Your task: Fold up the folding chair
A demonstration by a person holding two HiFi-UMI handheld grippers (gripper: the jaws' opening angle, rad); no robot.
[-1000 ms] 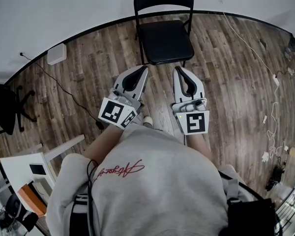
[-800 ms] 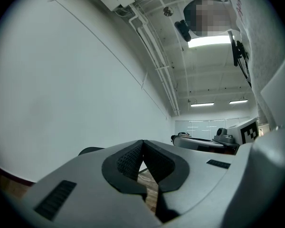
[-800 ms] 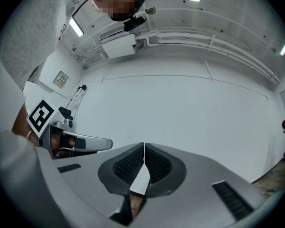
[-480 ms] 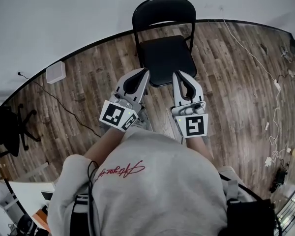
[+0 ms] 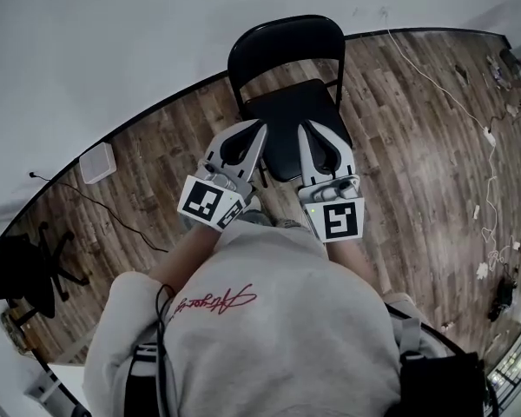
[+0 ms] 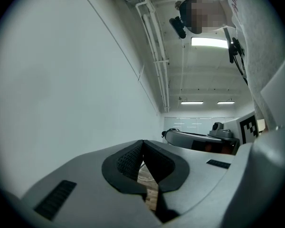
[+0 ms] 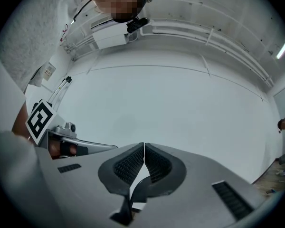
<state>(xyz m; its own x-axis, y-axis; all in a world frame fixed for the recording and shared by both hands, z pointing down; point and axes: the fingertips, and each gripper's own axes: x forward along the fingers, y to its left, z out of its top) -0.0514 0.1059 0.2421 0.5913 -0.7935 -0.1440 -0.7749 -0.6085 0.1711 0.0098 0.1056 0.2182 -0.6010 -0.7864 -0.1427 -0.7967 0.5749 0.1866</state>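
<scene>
A floor of dark wooden planks (image 5: pixel 417 146) fills the middle band of the head view, bounded at the top by a white wall (image 5: pixel 113 42) and a black skirting line. One black folding chair (image 5: pixel 286 59) stands at upper centre, its back towards the wall and its seat down, so it is not yet folded.

Two grippers reach up from the lower middle of the frame. The left gripper (image 5: pixel 260 125) and the right gripper (image 5: pixel 305 127) lie side by side, and their tips overlap the near part of the chair's seat in the picture; whether either touches it cannot be told. Each carries one marker cube, so there are two cubes: one on the left (image 5: pixel 210 203) and one on the right (image 5: pixel 334 221).

In both gripper views the jaws are pressed together at their tips with nothing between them; only a sliver of floor or wall shows through the gap lower down.

A person's grey sweatshirt with red script (image 5: pixel 269 320) takes up the bottom of the frame. One white box (image 5: pixel 97 162) sits on the floor at the left by the wall, with one black wheeled chair base (image 5: pixel 22 268) at the far left edge. A white cable (image 5: pixel 434 76) trails down the right side.
</scene>
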